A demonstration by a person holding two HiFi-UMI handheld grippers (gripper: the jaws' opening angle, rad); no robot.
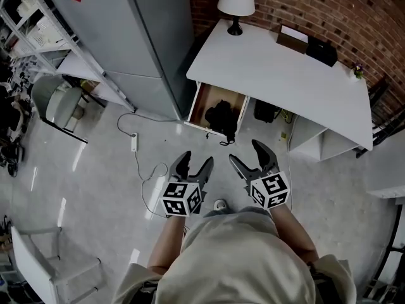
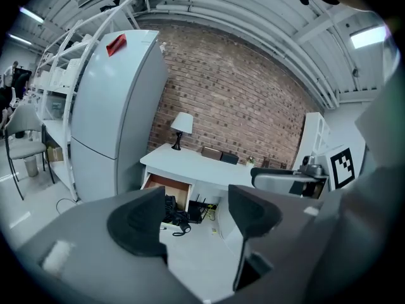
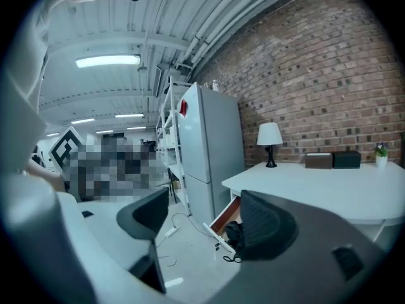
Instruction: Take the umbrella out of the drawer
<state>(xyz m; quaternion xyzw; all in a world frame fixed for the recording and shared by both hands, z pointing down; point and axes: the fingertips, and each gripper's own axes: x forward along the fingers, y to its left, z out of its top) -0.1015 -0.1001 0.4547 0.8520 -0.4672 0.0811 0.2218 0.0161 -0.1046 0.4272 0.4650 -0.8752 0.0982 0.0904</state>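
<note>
Down in front of my chest, I hold both tools level over the pale floor [image 1: 95, 182], well short of the white bench [image 1: 278, 68]. My left tongs [image 1: 197, 160] are released: their two dark padded jaws stand wide apart with nothing between them, and through the gap I see only floor and the distant furniture. My right tongs [image 1: 245, 152] are released too, their jaws spread about as wide, gripping nothing and touching nothing. The two tools sit side by side, close but apart, each with its marker cube nearest my body.

Ahead of them, the wooden drawer [image 1: 197, 103] is pulled out from under the bench's left end, just beside the tall grey fridge [image 1: 145, 30]. The umbrella [image 1: 221, 119] lies inside it, a black folded bundle heaped toward the front right of the compartment, with a dark loop drooping past the drawer's front edge. Neither of my tongs is near it; open floor lies between the jaws and the drawer.

On the bench top, a white-shaded lamp [image 1: 236, 2] stands at the far left corner against the brick wall [image 1: 329, 5], and a brown box [image 1: 292, 41] and a black box [image 1: 321, 50] sit side by side along the back edge. A white cable [image 1: 142, 170] with a power strip trails across the floor to my left.
</note>
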